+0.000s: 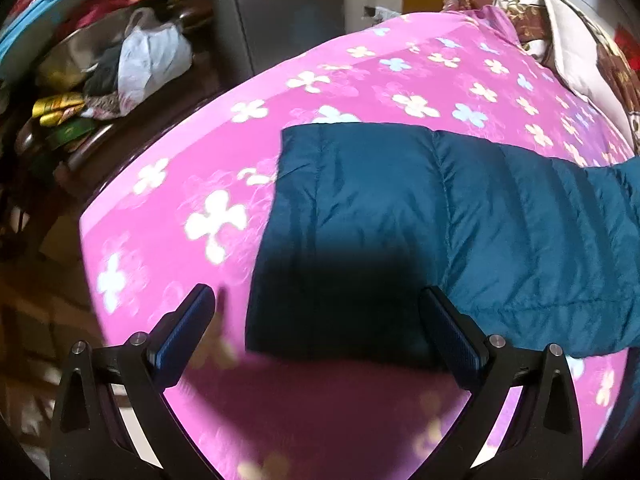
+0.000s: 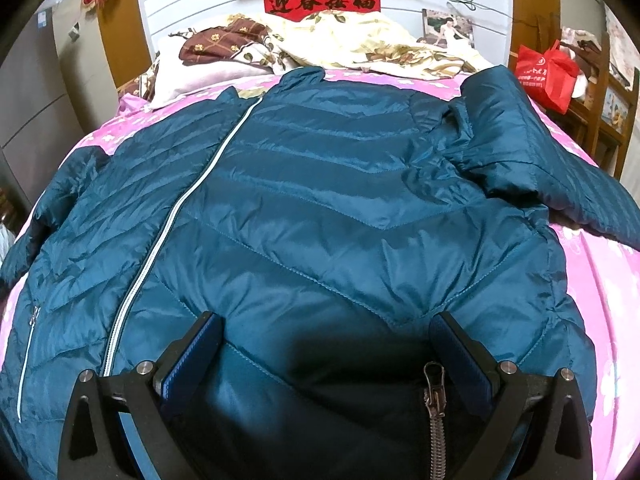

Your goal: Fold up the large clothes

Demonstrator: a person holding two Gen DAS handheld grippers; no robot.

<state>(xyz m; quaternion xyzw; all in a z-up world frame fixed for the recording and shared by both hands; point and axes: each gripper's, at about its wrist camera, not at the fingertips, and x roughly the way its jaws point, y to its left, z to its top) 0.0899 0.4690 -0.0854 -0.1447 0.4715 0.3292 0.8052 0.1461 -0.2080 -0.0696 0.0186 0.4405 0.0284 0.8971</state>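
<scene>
Spread over the bed [image 2: 600, 280] with its pink flowered sheet [image 1: 168, 208]: a teal quilted puffer jacket [image 2: 320, 208], front up, collar toward the headboard, pale zipper [image 2: 168, 216] running diagonally down its left half. One sleeve [image 2: 532, 152] folded over near the right shoulder; the other sleeve [image 1: 360, 208] stretched flat across the sheet in the left wrist view. Beyond the collar, a rumpled floral quilt [image 2: 360, 46] and a pillow [image 2: 188, 76]. Beside the bed, a red bag [image 2: 546, 76]. Left gripper [image 1: 316, 328] hanging above the sleeve's cuff end, fingers [image 1: 184, 332] wide apart, holding nothing. Right gripper [image 2: 326, 352] low over the jacket's hem, fingers [image 2: 464, 356] also spread wide, fabric and a metal zipper pull [image 2: 434, 380] lying between them, not pinched.
</scene>
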